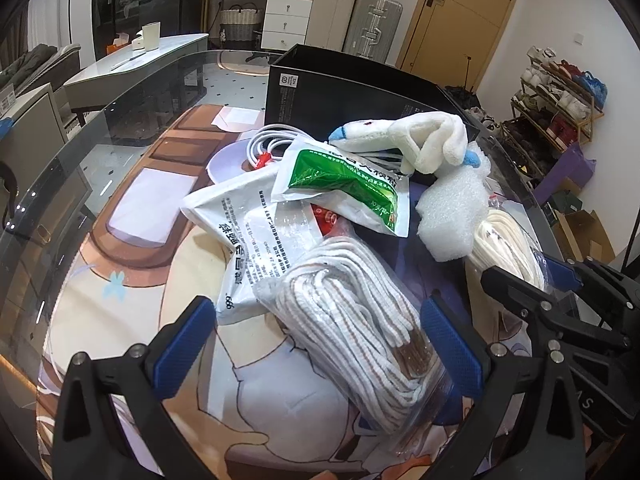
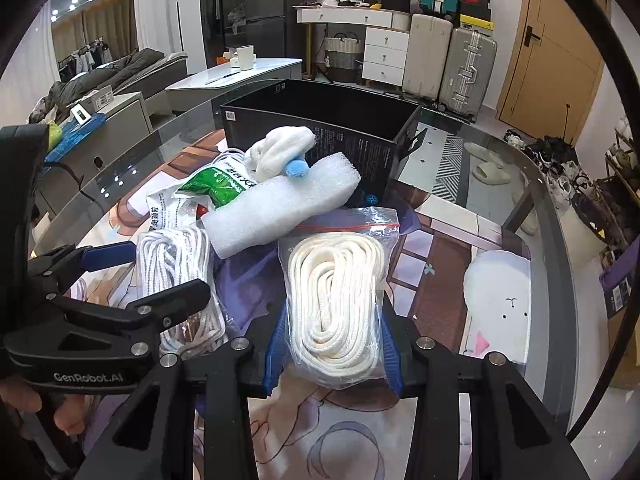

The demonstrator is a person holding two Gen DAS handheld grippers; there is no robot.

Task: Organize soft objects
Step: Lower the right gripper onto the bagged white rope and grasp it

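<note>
A bagged bundle of white-and-brown cord (image 1: pixel 360 332) lies between the pads of my open left gripper (image 1: pixel 320 344); it also shows in the right wrist view (image 2: pixel 176 276). My right gripper (image 2: pixel 334 340) is shut on a zip bag of cream rope (image 2: pixel 336 300), also seen in the left wrist view (image 1: pixel 508 248). A white foam block (image 2: pixel 280 204) rests on the pile, with a white plush toy (image 2: pixel 280 152) behind it, against an open black box (image 2: pixel 320 120). Green-and-white medicine packets (image 1: pixel 344 188) lie in the pile.
A white cable (image 1: pixel 272 140) lies by the box (image 1: pixel 360 96). A white round cushion (image 2: pixel 500 304) lies at the right on the glass table (image 2: pixel 560 216). A printed mat (image 1: pixel 132 240) covers the table. A shoe rack (image 1: pixel 556 112) stands at the right.
</note>
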